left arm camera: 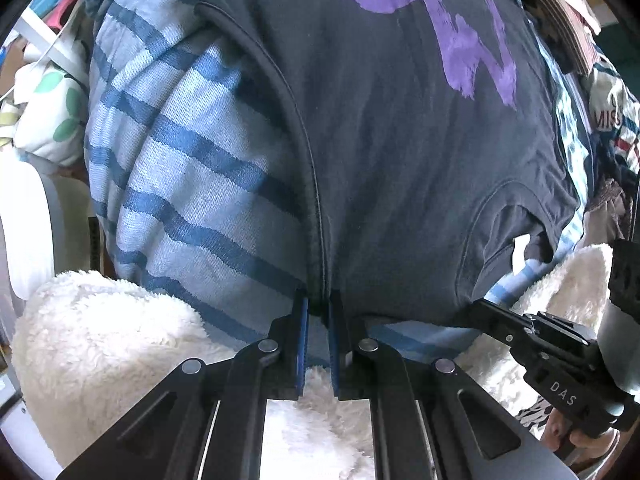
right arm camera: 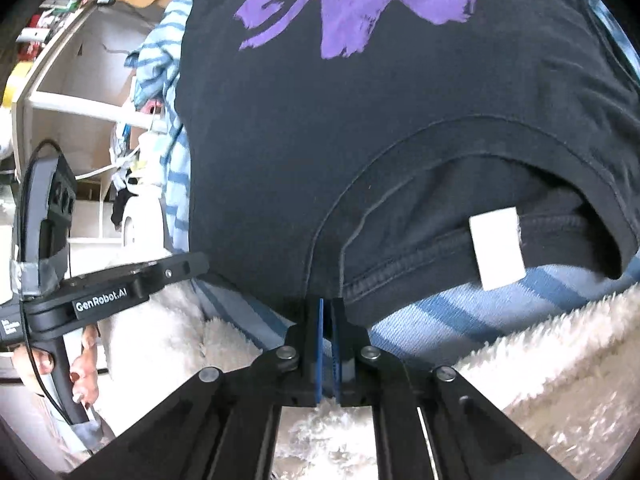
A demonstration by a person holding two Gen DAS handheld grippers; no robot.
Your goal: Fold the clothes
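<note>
The dark navy cotton T-shirt with a purple brush-stroke print (left arm camera: 400,128) is lying spread, print up, over a light blue striped woven cloth (left arm camera: 192,168), and both are resting on a white fluffy fleece blanket (left arm camera: 100,352) that is covering whatever is carrying them. The left gripper (left arm camera: 318,312) is pinching the shirt's shoulder seam edge, its blue-padded fingers (left arm camera: 303,320) drawn narrow with the dark hem caught between them. The right gripper (right arm camera: 326,308) is gripping the shirt just beside the ribbed collar, left of the white neck label (right arm camera: 498,246), its fingers equally narrow on the fabric. With both shoulder-side points of the shirt being held at the edge nearest the person, the step in hand is looking like a two-point hold at the collar end; whether this is leading into a fold or finishing the laying-out and smoothing of the shirt cannot be settled from here. Any move from this hold is calling for both grips to travel together, keeping the cloth taut between them so the shirt is not bunching or dragging the striped cloth beneath. Beyond the shirt, to its left, white open shelving (right arm camera: 80,92) is standing with clutter, and a leaf-patterned cushion (left arm camera: 52,120) and other piled clothes are crowding the room.
</note>
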